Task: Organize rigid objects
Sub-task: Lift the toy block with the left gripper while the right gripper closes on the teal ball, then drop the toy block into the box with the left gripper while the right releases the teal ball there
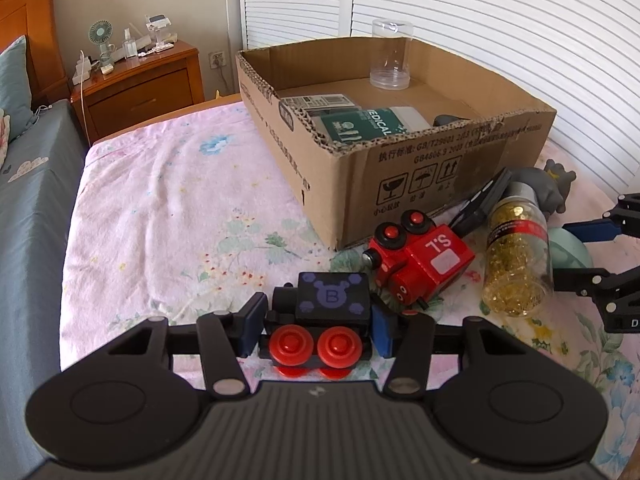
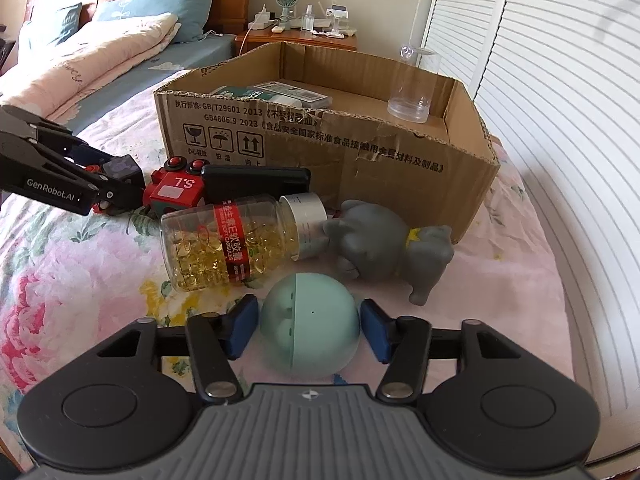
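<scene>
My left gripper [image 1: 318, 324] is shut on a black toy train car [image 1: 332, 300] with red wheels, on the flowered bedspread. A red toy train [image 1: 420, 260] lies just beyond it, beside a capsule bottle [image 1: 516, 256]. My right gripper [image 2: 310, 326] has its pads on both sides of a teal round case [image 2: 310, 330], with a small gap at each pad. The capsule bottle [image 2: 232, 240], a grey animal figure [image 2: 384, 240] and a black flat case [image 2: 256, 178] lie in front of the cardboard box [image 2: 360, 152].
The open box [image 1: 400, 160] holds a clear jar [image 1: 390, 56], a green medical packet [image 1: 360, 124] and other packs. A wooden nightstand [image 1: 140, 80] stands far left; louvered doors stand behind. The bed edge falls off left.
</scene>
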`<state>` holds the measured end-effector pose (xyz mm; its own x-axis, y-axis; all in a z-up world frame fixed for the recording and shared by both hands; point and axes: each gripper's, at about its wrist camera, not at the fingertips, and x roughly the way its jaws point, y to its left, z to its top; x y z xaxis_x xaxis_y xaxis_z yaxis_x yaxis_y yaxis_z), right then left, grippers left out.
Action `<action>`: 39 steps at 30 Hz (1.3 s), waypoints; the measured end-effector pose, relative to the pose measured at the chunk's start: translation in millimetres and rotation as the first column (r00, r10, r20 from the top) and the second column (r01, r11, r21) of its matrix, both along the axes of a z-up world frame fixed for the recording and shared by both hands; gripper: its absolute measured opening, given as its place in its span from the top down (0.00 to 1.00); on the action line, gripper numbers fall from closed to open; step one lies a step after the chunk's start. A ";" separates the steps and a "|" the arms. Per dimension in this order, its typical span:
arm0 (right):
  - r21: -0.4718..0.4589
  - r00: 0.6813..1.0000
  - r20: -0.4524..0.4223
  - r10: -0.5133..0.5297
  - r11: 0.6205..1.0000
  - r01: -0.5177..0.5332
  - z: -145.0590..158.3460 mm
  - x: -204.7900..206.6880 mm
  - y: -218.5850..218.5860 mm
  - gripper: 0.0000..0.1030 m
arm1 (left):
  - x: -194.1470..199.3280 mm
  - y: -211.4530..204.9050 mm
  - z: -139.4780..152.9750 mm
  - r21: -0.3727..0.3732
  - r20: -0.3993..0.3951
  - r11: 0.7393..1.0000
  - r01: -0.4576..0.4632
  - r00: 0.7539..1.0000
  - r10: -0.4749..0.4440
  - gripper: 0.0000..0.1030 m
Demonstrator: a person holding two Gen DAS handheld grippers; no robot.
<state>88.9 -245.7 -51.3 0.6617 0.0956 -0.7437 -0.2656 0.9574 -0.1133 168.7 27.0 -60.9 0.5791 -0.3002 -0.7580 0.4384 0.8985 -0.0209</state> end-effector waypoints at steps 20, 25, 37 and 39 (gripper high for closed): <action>-0.073 0.995 0.009 0.102 0.992 -0.101 33.4 -12.6 -9.9 0.44 | -21.8 7.0 33.4 0.033 -0.013 0.999 0.036 0.999 -0.036 0.51; -0.064 0.993 0.055 0.107 0.993 -0.104 56.6 -6.9 -15.8 0.44 | -30.0 1.6 50.9 0.023 -0.004 0.998 0.059 0.998 -0.059 0.51; -0.051 0.981 0.174 0.090 0.995 -0.082 108.3 55.6 -30.9 0.44 | -19.7 -16.8 88.3 0.022 0.073 0.997 0.078 0.994 -0.080 0.51; -0.050 0.982 0.170 0.085 0.996 -0.078 108.3 72.1 -32.7 0.44 | -12.9 -20.2 93.4 0.021 0.088 0.997 0.079 0.993 -0.080 0.51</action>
<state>161.0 -278.4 57.1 0.7711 0.1251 -0.6244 -0.3156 0.9267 -0.2042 155.8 6.9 32.5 0.6189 -0.3349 -0.7105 0.5077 0.8607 0.0366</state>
